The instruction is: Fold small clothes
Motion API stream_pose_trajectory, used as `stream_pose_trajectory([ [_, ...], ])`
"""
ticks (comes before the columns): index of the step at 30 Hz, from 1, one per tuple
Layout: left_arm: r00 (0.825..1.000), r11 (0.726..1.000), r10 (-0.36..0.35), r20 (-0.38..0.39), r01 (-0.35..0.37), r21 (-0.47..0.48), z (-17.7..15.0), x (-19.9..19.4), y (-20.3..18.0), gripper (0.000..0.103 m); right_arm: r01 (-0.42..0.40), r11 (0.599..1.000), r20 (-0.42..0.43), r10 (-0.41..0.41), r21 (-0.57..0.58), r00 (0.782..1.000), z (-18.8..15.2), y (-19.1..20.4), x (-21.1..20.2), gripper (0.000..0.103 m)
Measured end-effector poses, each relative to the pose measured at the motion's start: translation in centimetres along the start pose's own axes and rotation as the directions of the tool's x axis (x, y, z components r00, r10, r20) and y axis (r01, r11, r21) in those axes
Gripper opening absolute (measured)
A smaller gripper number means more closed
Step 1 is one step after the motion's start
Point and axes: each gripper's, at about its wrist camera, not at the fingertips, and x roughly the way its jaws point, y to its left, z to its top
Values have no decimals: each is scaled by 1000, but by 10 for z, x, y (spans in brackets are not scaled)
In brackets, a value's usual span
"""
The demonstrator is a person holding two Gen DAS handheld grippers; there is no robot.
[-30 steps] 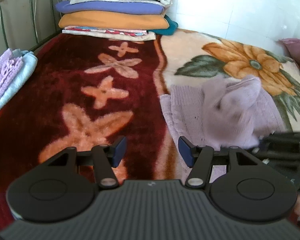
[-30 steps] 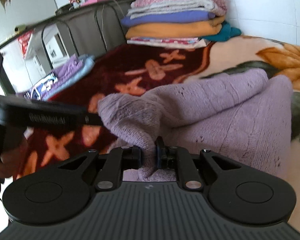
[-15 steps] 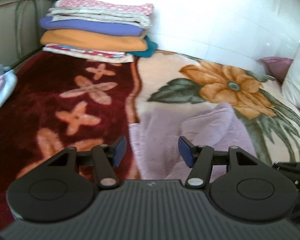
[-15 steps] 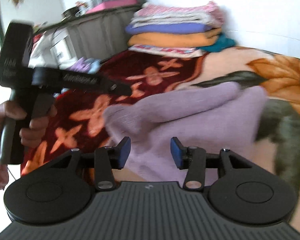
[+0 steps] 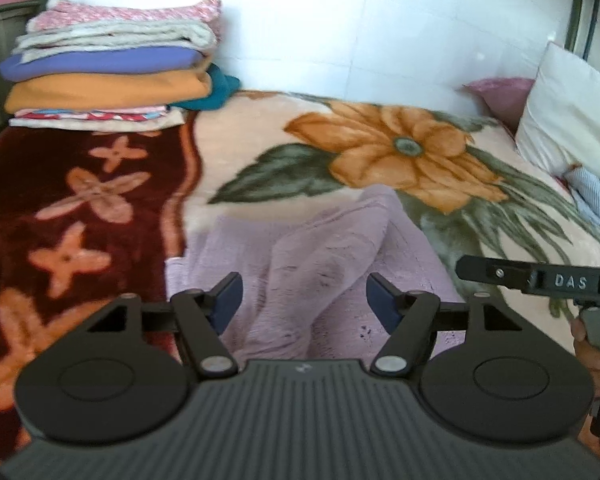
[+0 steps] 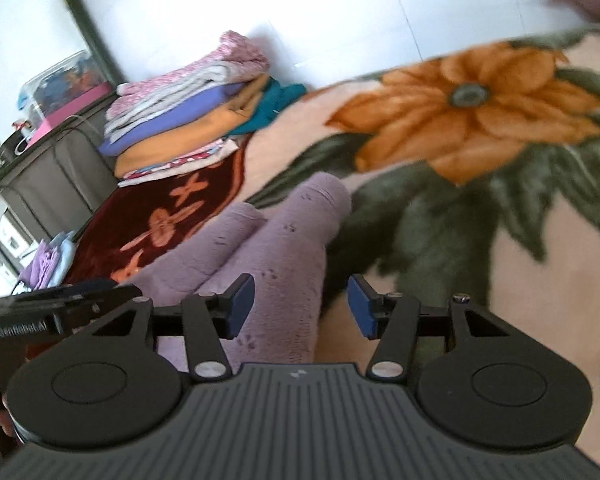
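A lilac knitted garment [image 5: 320, 256] lies folded over itself on the flowered blanket [image 5: 380, 152], just ahead of both grippers. My left gripper [image 5: 303, 304] is open and empty, hovering over the garment's near edge. My right gripper [image 6: 300, 306] is open and empty too, above the garment's [image 6: 276, 252] right side. The right tool's black body [image 5: 540, 280] shows at the right edge of the left wrist view.
A stack of folded blankets [image 5: 108, 76] stands at the back left against the white tiled wall. A white pillow [image 5: 572, 120] and a purple cushion [image 5: 500, 96] lie at the back right. Folded lilac and blue cloths [image 6: 50, 260] sit at the bed's left edge.
My right gripper has opened and let go of the lilac garment, whose flap now lies folded over. Both grippers have swung to the right; the left stayed open.
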Motion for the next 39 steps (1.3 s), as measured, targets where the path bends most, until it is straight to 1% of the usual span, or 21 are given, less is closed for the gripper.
stream_pose_trajectory([
  [5, 999, 1000, 17, -33, -17, 6, -2, 30, -3, 70, -14, 999, -15, 14, 35, 1000, -2, 0, 20, 61],
  [6, 1000, 1000, 20, -21, -20, -5, -3, 35, -2, 66, -17, 999, -13, 17, 39, 1000, -2, 0, 22, 61],
  [7, 1000, 1000, 20, -7, -20, -18, -3, 39, -1, 37, -21, 999, -12, 21, 41, 1000, -1, 1, 24, 61],
  [8, 1000, 999, 19, 0, -19, -40, -3, 41, 1, 21, -26, 999, -14, 26, 44, 1000, 0, 1, 26, 61],
  [9, 1000, 996, 16, 11, -15, -93, -2, 41, 7, 19, -31, 998, -15, 32, 47, 999, 1, 2, 27, 61],
  [11, 998, 979, 23, 59, -11, -203, -2, 31, 19, 18, -62, 997, -15, 62, 42, 998, 2, 5, 27, 61],
  [12, 995, 968, 43, 93, -19, -251, -3, 22, 28, 18, -83, 996, -16, 83, 30, 996, 2, 8, 27, 61],
  [14, 987, 947, 109, 121, -66, -315, -6, 11, 42, 17, -110, 994, -23, 109, -15, 994, 1, 17, 28, 61],
  [16, 977, 920, 186, 100, -138, -367, -10, 10, 61, 16, -83, 994, -26, 82, -77, 996, -3, 28, 32, 61],
  [17, 979, 910, 193, 71, -151, -387, -13, 13, 71, 15, -74, 992, -27, 71, -99, 997, -5, 32, 34, 62],
  [19, 986, 895, 160, 35, -131, -427, -19, 15, 86, 15, -58, 990, -26, 55, -129, 998, -9, 37, 37, 64],
  [21, 992, 899, 119, 37, -92, -428, -25, 12, 91, 16, -53, 989, -26, 50, -136, 998, -11, 37, 39, 64],
  [23, 994, 910, 103, 31, -82, -407, -28, 8, 89, 23, -53, 991, -32, 49, -122, 998, -12, 35, 40, 65],
  [25, 996, 916, 81, 28, -64, -396, -31, 5, 86, 34, -57, 993, -34, 53, -105, 998, -12, 34, 38, 65],
  [26, 997, 917, 67, 31, -49, -396, -32, 3, 84, 36, -58, 993, -34, 55, -100, 998, -12, 32, 36, 65],
  [28, 999, 912, 36, 30, -21, -410, -35, -1, 82, 45, -61, 993, -34, 58, -97, 998, -14, 31, 31, 65],
  [32, 1000, 914, -27, 3, 26, -406, -43, -3, 75, 44, -61, 993, -34, 57, -96, 998, -19, 28, 24, 68],
  [33, 1000, 921, -18, -13, 11, -390, -46, -4, 71, 40, -61, 994, -37, 58, -92, 998, -20, 26, 24, 68],
  [34, 1000, 927, 1, -27, -11, -374, -48, -4, 68, 27, -63, 995, -43, 59, -82, 997, -22, 25, 24, 68],
  [36, 999, 934, 19, -37, -31, -356, -54, -8, 63, 23, -71, 995, -52, 68, -68, 996, -25, 23, 21, 68],
  [39, 999, 933, 24, -35, -35, -357, -65, -19, 61, 23, -102, 992, -68, 96, -81, 993, -30, 24, 13, 68],
])
